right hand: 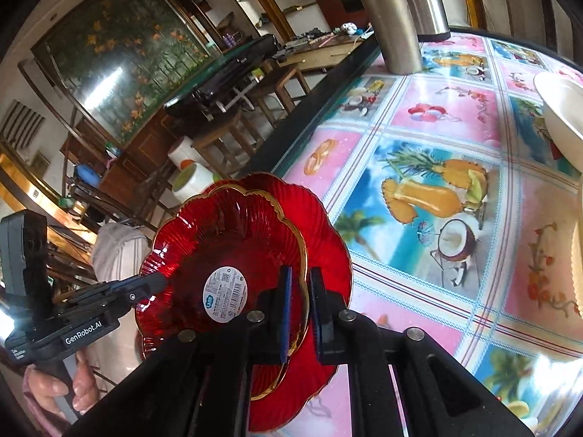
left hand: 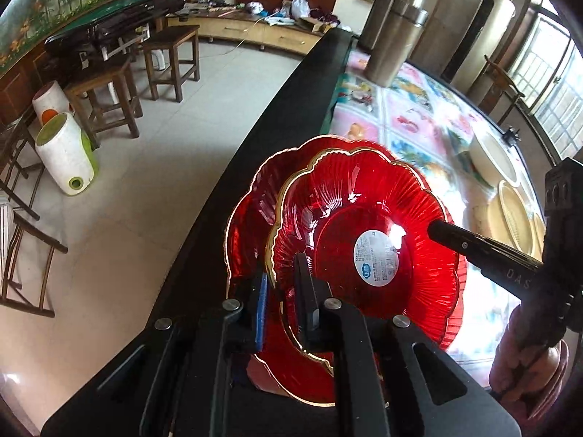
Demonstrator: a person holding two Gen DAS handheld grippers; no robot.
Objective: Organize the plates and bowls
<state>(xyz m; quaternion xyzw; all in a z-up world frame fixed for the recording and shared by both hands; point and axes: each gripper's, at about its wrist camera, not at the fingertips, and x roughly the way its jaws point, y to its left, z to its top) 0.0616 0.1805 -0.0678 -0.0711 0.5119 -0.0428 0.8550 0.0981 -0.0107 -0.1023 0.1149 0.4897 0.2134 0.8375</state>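
**Two nested red glass plates held on edge between both grippers, above the table's near edge**

Two red scalloped glass plates with gilt rims stood nested and tilted, their undersides turned toward both cameras. The inner red plate (left hand: 364,240) (right hand: 222,255), carrying a round white label (left hand: 377,255) (right hand: 225,294) on its base, filled the lower centre of the left wrist view and the lower left of the right wrist view. The outer red plate (left hand: 251,225) (right hand: 328,251) showed behind it as a wider scalloped margin.

The left gripper (left hand: 280,306) was pinching the rim at the lower centre of its own frame, one blue-padded finger on each face of the glass. The right gripper (right hand: 300,309) was pinching the opposite rim likewise. Whether either grip took in one rim or both could not be told. In each view the other gripper entered from the frame's side, its tip overlapping the plates' base.

The plates hung over the dark table edge (left hand: 291,109), with the fruit-patterned tablecloth (right hand: 419,189) running toward the upper right. A cream bowl (left hand: 492,160) (right hand: 561,109) and a pale ribbed plate (left hand: 513,215) lay at the right edge of the left wrist view; steel flasks (left hand: 393,32) (right hand: 390,18) stood at top centre.

Judgement: the resting place lay to the right of the claws, so the right hand was nearer it, and the plates' flat faces needed turning level before lowering.
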